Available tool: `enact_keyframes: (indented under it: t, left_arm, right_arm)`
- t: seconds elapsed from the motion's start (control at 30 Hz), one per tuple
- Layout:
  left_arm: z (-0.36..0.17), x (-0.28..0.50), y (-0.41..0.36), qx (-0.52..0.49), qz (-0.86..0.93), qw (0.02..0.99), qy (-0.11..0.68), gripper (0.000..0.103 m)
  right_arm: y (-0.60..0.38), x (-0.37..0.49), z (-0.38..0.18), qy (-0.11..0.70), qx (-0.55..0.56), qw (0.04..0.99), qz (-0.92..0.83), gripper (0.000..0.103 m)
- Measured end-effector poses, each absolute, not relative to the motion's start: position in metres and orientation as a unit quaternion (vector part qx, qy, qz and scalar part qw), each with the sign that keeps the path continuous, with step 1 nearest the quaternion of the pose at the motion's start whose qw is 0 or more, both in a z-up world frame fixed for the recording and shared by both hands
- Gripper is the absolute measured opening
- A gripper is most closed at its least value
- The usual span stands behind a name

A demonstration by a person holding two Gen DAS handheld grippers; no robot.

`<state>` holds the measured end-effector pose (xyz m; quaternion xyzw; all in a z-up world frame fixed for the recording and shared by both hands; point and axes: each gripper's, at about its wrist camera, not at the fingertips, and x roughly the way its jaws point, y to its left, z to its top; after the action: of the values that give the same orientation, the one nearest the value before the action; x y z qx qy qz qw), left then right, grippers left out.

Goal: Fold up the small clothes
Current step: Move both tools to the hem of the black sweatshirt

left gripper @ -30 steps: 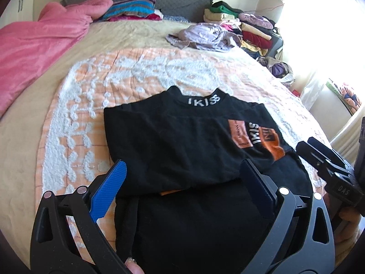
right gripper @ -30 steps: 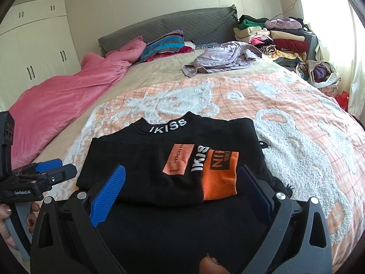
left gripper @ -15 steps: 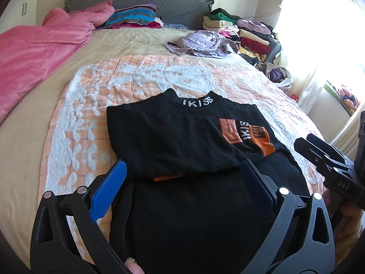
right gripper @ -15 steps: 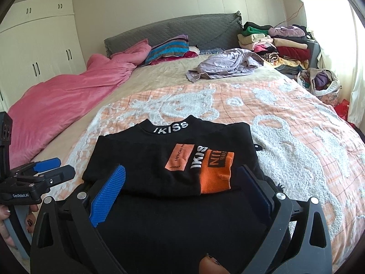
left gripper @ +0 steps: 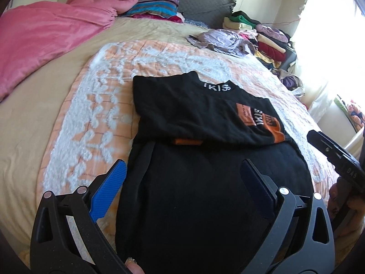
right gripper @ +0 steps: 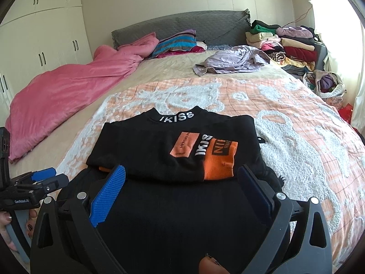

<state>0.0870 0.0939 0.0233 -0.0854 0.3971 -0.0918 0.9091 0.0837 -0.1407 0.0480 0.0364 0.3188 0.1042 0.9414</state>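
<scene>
A black top (left gripper: 196,118) (right gripper: 173,146) with a white-lettered collar and orange patches lies on the bed, its sleeves folded across the chest. Its lower half (left gripper: 212,196) stretches toward me. My left gripper (left gripper: 182,171) hovers open over the hem on the left side, nothing between its blue pads. My right gripper (right gripper: 181,175) is open over the hem's right side, just below the orange cuff (right gripper: 219,162). Each gripper shows at the edge of the other's view: the right gripper (left gripper: 335,153), the left gripper (right gripper: 38,180), each with a hand on it.
The top rests on an orange and white blanket (right gripper: 285,118). A pink duvet (right gripper: 68,86) lies at the left, a crumpled lilac garment (right gripper: 230,61) further up the bed. Stacked folded clothes (right gripper: 287,43) and a bag (right gripper: 326,84) stand at the right. A grey headboard (right gripper: 182,25) is behind.
Both grippers have drawn back and risen a little from the top, staying open. The left view has swung, so the top sits further right. The garment has not moved.
</scene>
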Motion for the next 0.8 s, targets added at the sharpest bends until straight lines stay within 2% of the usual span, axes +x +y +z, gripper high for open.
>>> enact_keyframes:
  t: [0.8]
  left_arm:
    - [0.0, 0.058, 0.103, -0.08, -0.062, 0.897, 0.431, 0.093]
  right_arm:
    - [-0.156, 0.056, 0.02, 0.357, 0.02, 0.929, 0.097, 0.098]
